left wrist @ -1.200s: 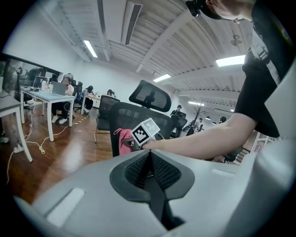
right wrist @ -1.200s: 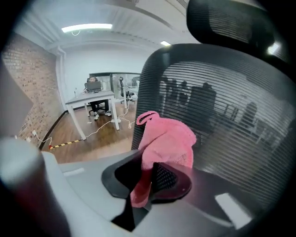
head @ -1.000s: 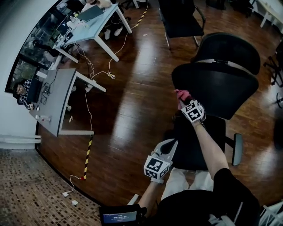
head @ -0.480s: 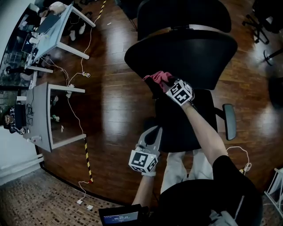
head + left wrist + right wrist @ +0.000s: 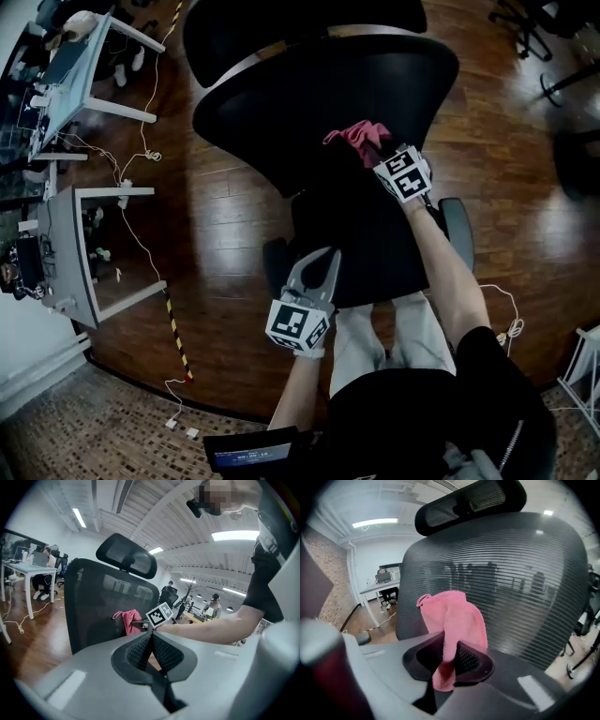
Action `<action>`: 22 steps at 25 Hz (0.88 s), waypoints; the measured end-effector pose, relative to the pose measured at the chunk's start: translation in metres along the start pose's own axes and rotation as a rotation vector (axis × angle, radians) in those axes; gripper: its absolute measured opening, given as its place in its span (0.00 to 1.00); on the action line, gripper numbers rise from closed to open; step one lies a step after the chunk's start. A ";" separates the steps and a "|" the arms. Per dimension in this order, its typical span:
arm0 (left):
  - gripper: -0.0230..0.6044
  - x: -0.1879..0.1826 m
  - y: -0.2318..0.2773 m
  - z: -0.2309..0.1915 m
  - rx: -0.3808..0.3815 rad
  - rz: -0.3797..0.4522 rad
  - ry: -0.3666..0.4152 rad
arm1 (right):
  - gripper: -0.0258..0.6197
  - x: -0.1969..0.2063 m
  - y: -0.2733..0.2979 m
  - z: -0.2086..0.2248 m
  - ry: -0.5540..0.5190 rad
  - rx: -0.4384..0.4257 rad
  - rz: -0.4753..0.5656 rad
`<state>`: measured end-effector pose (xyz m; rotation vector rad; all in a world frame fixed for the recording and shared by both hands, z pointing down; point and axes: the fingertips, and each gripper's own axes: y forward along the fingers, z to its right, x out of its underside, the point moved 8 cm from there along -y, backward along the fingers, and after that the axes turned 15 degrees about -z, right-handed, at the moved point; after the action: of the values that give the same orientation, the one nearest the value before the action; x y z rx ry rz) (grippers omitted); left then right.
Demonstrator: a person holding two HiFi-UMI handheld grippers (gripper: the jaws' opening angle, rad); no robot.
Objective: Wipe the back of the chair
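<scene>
Clamping pink cloth (image 5: pixel 452 616) in right gripper (image 5: pixel 450 651) jaws, at mesh chair back (image 5: pixel 511 583), 12 o'clock in head view. Holding left gripper (image 5: pixel 151 641) at 7 o'clock, jaws fully together, gripping nothing.

- Your right gripper (image 5: pixel 378 156), cloth (image 5: pixel 354 137) in its jaws, is at the chair backrest (image 5: pixel 281 103) ahead.
- Your left gripper (image 5: pixel 319 261) is nearer you, at the seat (image 5: pixel 375 253)'s left edge.
</scene>
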<state>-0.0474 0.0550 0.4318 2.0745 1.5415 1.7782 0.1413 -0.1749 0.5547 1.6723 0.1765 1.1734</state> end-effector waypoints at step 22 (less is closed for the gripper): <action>0.02 0.068 0.073 0.029 0.060 -0.001 -0.073 | 0.10 0.108 -0.063 0.111 0.275 0.303 -0.001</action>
<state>0.0128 0.0775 0.5129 2.1380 1.5964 1.6563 0.3056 -0.1529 0.5716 1.7611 0.5504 1.4275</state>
